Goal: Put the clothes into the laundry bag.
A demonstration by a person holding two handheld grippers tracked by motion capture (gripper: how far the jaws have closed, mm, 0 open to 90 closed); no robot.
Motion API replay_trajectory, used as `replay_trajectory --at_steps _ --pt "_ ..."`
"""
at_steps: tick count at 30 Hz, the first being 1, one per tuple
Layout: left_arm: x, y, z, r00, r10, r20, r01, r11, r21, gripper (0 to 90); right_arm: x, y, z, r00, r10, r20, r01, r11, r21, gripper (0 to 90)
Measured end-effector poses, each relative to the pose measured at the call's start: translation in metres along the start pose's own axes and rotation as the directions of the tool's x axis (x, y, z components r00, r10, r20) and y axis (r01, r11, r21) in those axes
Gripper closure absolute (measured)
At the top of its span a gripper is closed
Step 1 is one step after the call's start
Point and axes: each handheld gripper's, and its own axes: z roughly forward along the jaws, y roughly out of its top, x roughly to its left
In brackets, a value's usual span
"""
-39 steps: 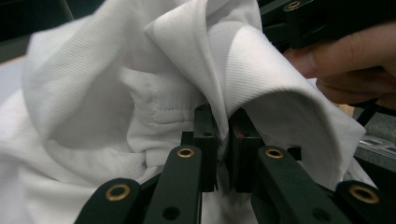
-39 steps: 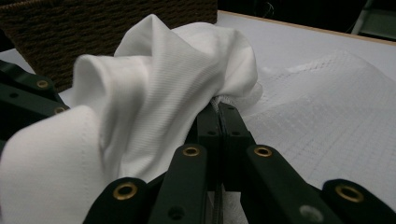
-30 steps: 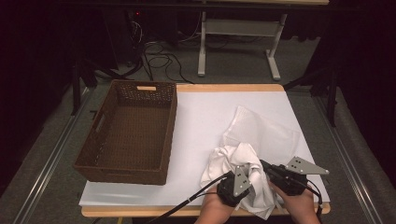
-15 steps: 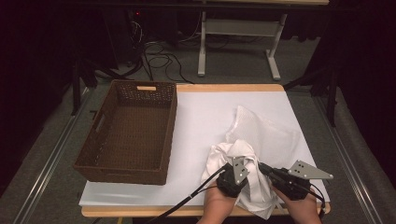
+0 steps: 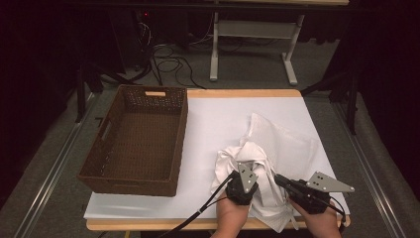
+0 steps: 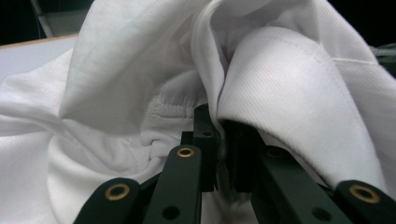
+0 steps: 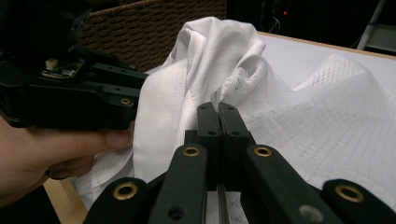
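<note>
A crumpled white cloth (image 5: 280, 144) lies on the white-covered table (image 5: 218, 119) at the near right. My left gripper (image 5: 246, 167) is shut on a raised fold of it near the front edge. In the left gripper view the jaws (image 6: 219, 126) pinch a thick fold of the cloth (image 6: 289, 88), which bulges over them. My right gripper (image 5: 278, 179) is shut on the cloth's near edge just to the right. In the right gripper view its jaws (image 7: 218, 108) meet on a thin seam of the cloth (image 7: 219, 51), with the left gripper (image 7: 74, 95) and its hand close at the left.
A brown wicker basket (image 5: 136, 141) with nothing in it stands on the left half of the table, and its wall (image 7: 154, 25) rises behind the cloth in the right gripper view. Cables and a metal frame (image 5: 247, 34) are on the floor beyond the table.
My left gripper has edged slightly away from the table's near edge with its fold, bunching the cloth a little more. The right gripper has stayed put.
</note>
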Motion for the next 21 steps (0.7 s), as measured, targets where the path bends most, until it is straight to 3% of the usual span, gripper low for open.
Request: replay_trajectory --at_steps 3,5,8,10,12,17,21 --pt "-0.001 0.000 -0.003 0.9996 0.014 0.025 -0.013 0.9997 -0.020 82.2 -0.001 0.000 0.000 1.0000 -0.001 0.003 0.001 1.000 -0.008 90.0" --pt "-0.002 -0.001 -0.003 0.9969 0.041 0.067 -0.040 0.9991 -0.017 81.0 -0.002 0.000 0.000 1.0000 0.006 0.007 -0.006 1.000 -0.006 90.0" --pt "-0.009 -0.004 -0.003 0.9883 0.114 0.102 -0.113 0.9935 -0.013 81.6 -0.003 0.000 0.001 0.9999 0.011 0.008 -0.011 1.000 -0.008 90.0" --pt "-0.014 -0.008 -0.002 0.9786 0.162 0.127 -0.162 0.9867 -0.010 82.5 -0.004 0.000 0.002 0.9998 0.018 0.011 -0.018 1.000 -0.006 90.0" --pt "-0.021 -0.011 0.002 0.9702 0.196 0.142 -0.202 0.9791 0.026 83.6 -0.005 0.001 0.002 0.9998 0.018 0.012 -0.018 1.000 -0.010 90.0" --pt "-0.028 -0.011 0.011 0.9596 0.190 0.207 -0.214 0.9720 0.097 83.7 -0.004 0.002 0.002 0.9997 0.026 0.004 -0.026 1.000 -0.016 90.0" --pt "-0.028 -0.014 0.016 0.9625 0.160 0.219 -0.186 0.9771 0.103 83.7 -0.002 0.005 -0.002 0.9997 0.022 -0.011 -0.023 0.999 -0.033 90.0"
